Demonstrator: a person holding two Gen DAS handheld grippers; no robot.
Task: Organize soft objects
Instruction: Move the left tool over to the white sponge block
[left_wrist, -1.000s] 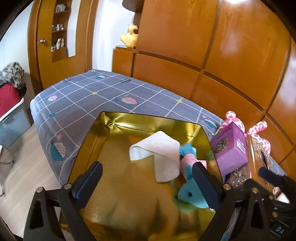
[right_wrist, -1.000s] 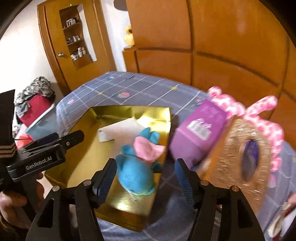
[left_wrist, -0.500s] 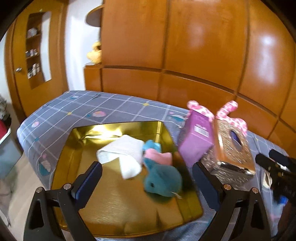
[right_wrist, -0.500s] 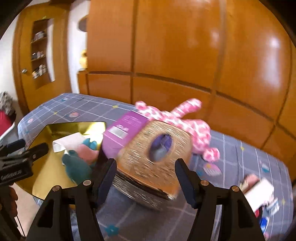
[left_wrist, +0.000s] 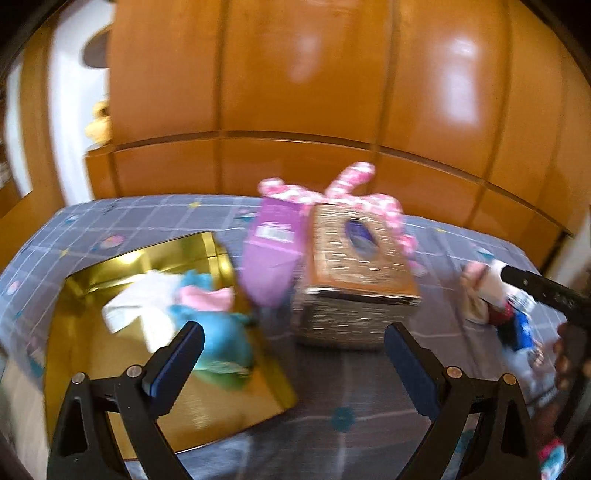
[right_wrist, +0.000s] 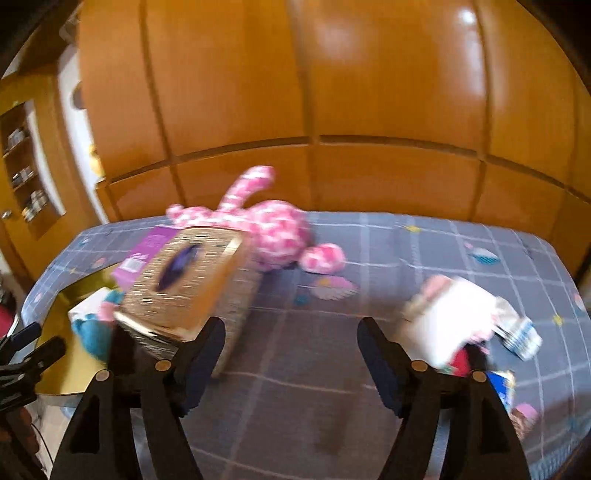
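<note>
On the grey checked bedspread lies a pink-and-white plush, behind a woven tissue box. The same pink plush peeks over the box in the left wrist view. A gold tray holds a white cloth and a blue-and-pink plush. My left gripper is open and empty, hovering between tray and tissue box. My right gripper has its jaws opening with nothing between them, over bare bedspread.
A purple box leans between tray and tissue box. A blurred heap of small items with a white piece lies at the right of the bed. Wooden wall panels back the bed. The left gripper's tip shows at the left edge.
Both views have swung right, from over the gold tray toward the tissue box and the bed's right side. The pink plush and the heap of small items have come into sight.
</note>
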